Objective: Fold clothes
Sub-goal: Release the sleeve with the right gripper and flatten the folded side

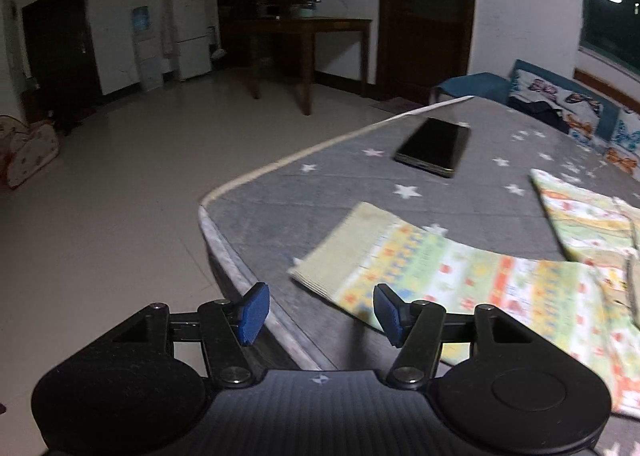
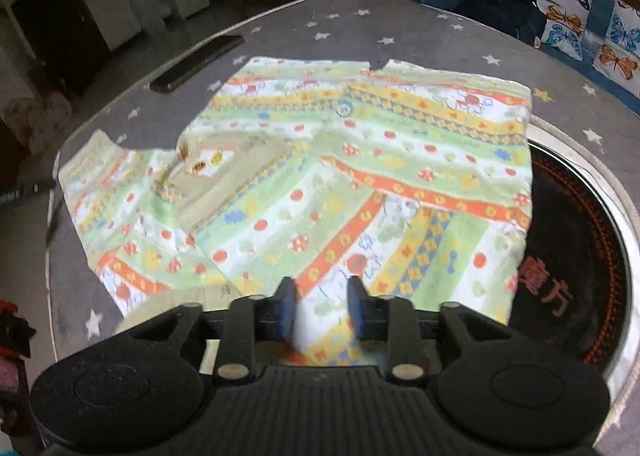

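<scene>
A colourful patterned shirt [image 2: 320, 176] lies spread on a grey table cover with white stars [image 2: 400, 24], and everything else can be placed from it. In the right wrist view the shirt fills the middle of the table, its button placket [image 2: 344, 110] toward the far side and one sleeve [image 2: 104, 184] reaching out to the left edge. Its near hem runs up between the blue pads [image 2: 286, 308] of the right gripper [image 2: 322, 310], which stand at a narrow gap with a fold of the cloth between them; whether they press on it firmly I cannot tell. Just right of the shirt, partly under its edge, sits a round black burner with a metal rim [image 2: 580, 240] set into the table. Beyond the shirt's far left corner lies a dark phone [image 2: 196, 64], apart from the cloth. Behind the shirt stands a bench with butterfly cushions [image 2: 568, 12].

In the left wrist view the left gripper [image 1: 320, 314] hovers over the table's near corner with its jaws spread wide and nothing between them. The shirt's sleeve [image 1: 400, 256] lies just ahead of its right pad. The phone [image 1: 434, 146] lies farther off, beyond the sleeve.
</scene>
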The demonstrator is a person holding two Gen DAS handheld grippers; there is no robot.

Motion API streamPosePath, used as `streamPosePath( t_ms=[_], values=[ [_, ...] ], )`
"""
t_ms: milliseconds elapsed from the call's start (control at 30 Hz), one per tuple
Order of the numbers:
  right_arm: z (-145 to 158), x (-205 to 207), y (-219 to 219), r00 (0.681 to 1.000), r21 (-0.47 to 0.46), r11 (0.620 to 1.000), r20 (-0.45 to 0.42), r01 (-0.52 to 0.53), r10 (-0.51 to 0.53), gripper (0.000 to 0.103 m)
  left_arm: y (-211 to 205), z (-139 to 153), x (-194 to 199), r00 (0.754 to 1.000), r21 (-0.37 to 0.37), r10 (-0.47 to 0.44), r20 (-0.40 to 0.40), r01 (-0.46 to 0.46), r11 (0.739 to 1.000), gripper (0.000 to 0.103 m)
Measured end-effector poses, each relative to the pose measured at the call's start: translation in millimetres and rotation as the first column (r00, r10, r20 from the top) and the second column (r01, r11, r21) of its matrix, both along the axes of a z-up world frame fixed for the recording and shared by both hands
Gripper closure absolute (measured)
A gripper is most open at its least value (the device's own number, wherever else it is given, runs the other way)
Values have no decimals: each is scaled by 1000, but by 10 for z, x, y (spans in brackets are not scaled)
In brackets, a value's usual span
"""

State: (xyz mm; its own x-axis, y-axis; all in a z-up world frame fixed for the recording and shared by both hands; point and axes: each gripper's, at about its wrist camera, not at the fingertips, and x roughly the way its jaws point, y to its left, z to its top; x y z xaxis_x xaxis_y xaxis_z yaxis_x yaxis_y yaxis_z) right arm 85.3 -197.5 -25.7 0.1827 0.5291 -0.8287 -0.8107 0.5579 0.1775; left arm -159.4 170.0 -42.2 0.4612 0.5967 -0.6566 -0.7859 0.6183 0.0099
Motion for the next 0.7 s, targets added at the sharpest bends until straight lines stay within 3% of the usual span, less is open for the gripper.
streamPosePath(
  t_ms=[133, 367, 467, 500, 533, 700],
  values=[
    [51, -70, -87, 1000, 11, 1000, 22, -15, 15, 67, 165, -65, 27, 1000, 6, 24, -15, -24, 1000, 42],
    [14, -103, -110, 999, -2, 1000, 35, -14, 14, 66, 309, -175, 151, 999, -1, 24, -24, -24, 1000, 44],
    [14, -103, -161, 999, 7, 1000, 35, 0, 0, 66, 302, -163, 160, 1000, -21, -2, 8, 2, 1000, 67],
    [15, -101, -179, 999, 11, 1000, 33, 4, -4, 66, 295, -158, 167, 1000, -27, -15, 19, 16, 1000, 83],
    [16, -99, -197, 1000, 16, 1000, 30, 8, -8, 66, 298, -150, 173, 999, -46, -26, 37, 27, 999, 93],
    [27, -97, -328, 999, 30, 999, 29, 31, -32, 66, 138, 121, 171, 982, -93, -62, 178, 80, 993, 94]
  ],
)
